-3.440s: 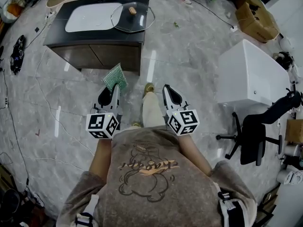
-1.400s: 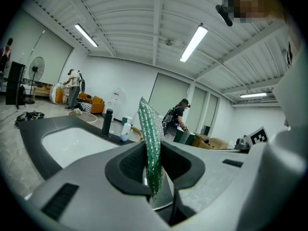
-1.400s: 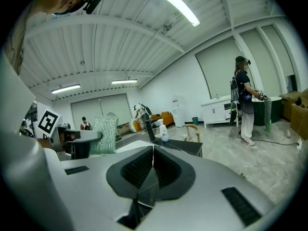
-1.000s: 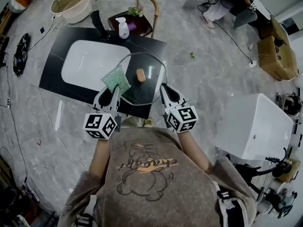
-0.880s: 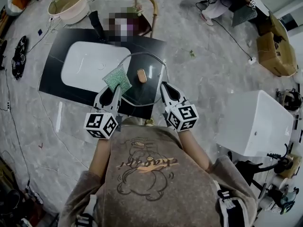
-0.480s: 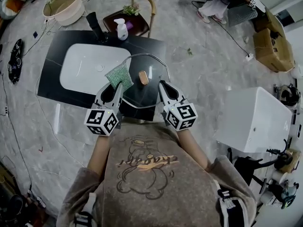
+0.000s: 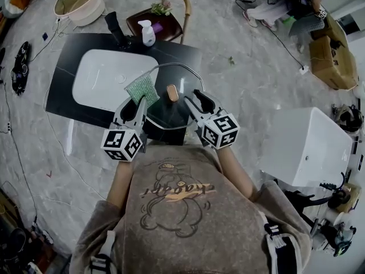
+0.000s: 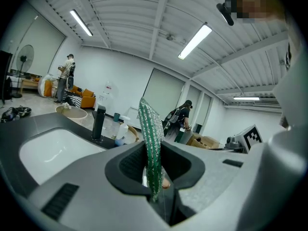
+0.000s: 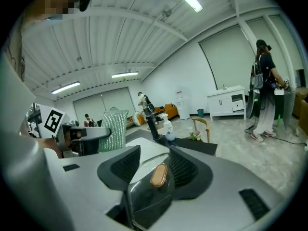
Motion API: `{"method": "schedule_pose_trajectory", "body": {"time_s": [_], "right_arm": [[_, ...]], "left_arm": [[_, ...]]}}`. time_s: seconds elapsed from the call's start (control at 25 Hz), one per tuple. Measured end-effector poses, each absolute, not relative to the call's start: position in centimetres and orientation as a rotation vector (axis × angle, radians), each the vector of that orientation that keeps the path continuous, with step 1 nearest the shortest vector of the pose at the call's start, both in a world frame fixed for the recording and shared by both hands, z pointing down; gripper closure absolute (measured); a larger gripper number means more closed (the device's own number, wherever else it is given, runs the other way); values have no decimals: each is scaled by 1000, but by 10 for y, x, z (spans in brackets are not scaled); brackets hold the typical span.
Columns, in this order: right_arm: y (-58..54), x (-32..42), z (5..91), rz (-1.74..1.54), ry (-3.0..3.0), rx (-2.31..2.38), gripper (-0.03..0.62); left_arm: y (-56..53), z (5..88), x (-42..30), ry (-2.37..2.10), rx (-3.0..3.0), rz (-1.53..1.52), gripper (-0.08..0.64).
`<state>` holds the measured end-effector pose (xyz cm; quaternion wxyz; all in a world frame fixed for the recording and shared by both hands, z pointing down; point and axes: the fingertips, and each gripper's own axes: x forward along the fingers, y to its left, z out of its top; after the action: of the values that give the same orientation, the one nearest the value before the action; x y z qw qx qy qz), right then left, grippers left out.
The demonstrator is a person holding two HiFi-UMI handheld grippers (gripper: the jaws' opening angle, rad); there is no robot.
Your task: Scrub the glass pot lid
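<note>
Dark countertop [image 7: 63, 93] beside the white sink basin [image 7: 102, 79] bears the glass pot lid [image 7: 183, 81], seemingly unscrubbed so far: the left gripper [image 7: 136, 104] pinches a green scouring pad [image 7: 141, 88] by its left edge, while the right gripper [image 7: 195, 97] is opening its jaws astride the near rim, not pressing.

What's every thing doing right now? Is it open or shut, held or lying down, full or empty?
left gripper: shut on the green scrub pad.
green scrub pad: held on edge, sticking up out of the jaws.
right gripper: jaws opening, gripping nothing, over the glass lid.
glass lid: lying knob-up on the black counter, not held.
sink: empty.
soap bottle: standing upright on the chair.
</note>
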<state>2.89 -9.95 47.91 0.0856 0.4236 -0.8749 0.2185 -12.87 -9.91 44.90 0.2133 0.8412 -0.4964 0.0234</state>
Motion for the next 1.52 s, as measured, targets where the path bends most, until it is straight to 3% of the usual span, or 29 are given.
{"method": "schedule_pose_trajectory", "body": {"time_s": [0.08, 0.16, 1.04, 1.52], "right_arm": [[-101, 26, 485, 689, -2605, 1221, 345], [-104, 23, 494, 736, -2593, 1185, 330], [-136, -30, 605, 720, -2358, 824, 331], [-135, -40, 611, 784, -2319, 726, 345]], "left_arm": [[-99, 450, -128, -1389, 2325, 63, 472], [-99, 450, -129, -1403, 2316, 62, 472], [-101, 477, -151, -1437, 2242, 131, 472], [-103, 484, -150, -1393, 2240, 177, 472]]}}
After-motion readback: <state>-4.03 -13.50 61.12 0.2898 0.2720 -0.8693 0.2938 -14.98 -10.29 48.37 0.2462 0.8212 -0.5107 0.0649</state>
